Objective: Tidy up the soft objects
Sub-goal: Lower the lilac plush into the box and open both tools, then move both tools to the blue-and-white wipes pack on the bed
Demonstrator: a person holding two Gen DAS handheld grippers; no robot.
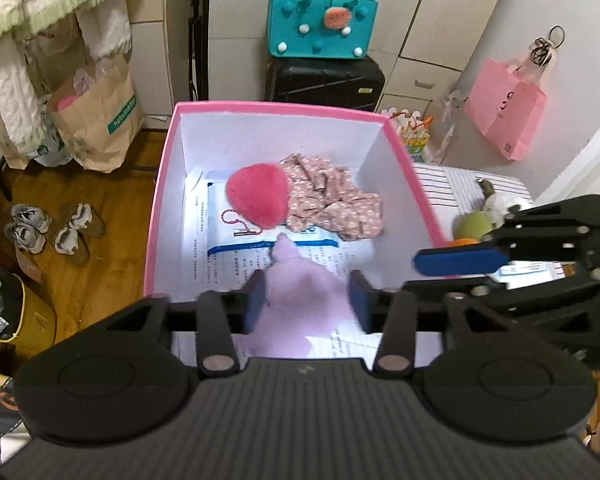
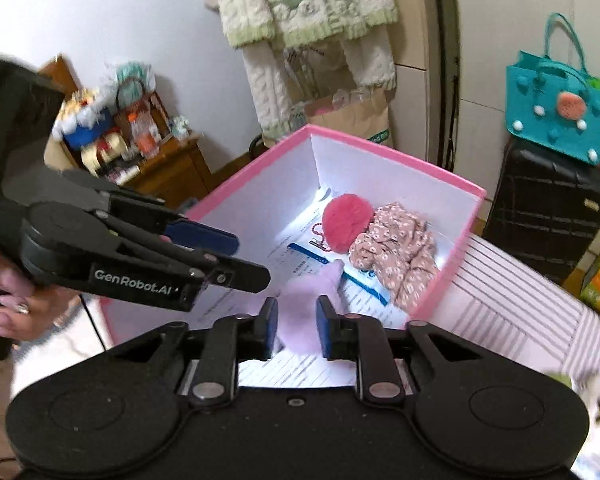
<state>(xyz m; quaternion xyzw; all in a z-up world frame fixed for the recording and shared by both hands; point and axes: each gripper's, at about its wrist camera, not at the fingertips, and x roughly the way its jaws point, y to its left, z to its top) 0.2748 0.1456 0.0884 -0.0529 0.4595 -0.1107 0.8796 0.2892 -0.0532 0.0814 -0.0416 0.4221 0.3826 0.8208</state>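
Left gripper (image 1: 306, 300): jaws stand apart, with the lilac plush piece (image 1: 296, 304) between the blue pads (image 1: 256, 300); the plush looks to fill the gap, but motion blur keeps me from telling whether the pads press on it. Right gripper (image 2: 296, 330): jaws likewise apart, the same blurred lilac plush piece (image 2: 300, 312) between them; contact with the pads cannot be told here either. Both grippers point down into the pink box (image 1: 162, 200) from its near side, the right one entering the left wrist view from the right edge (image 1: 452, 262). A hand (image 2: 16, 304) holds the left gripper's body at the left of the right wrist view. Inside the box, on printed paper sheets (image 1: 236, 260), lie a pink fluffy pom-pom (image 1: 258, 194) with a bead chain and, touching it, a crumpled floral cloth (image 1: 332, 196). The box stands on a striped cover (image 2: 512, 300). Beyond: black suitcase (image 1: 324, 80) bearing a teal felt bag (image 1: 320, 20).
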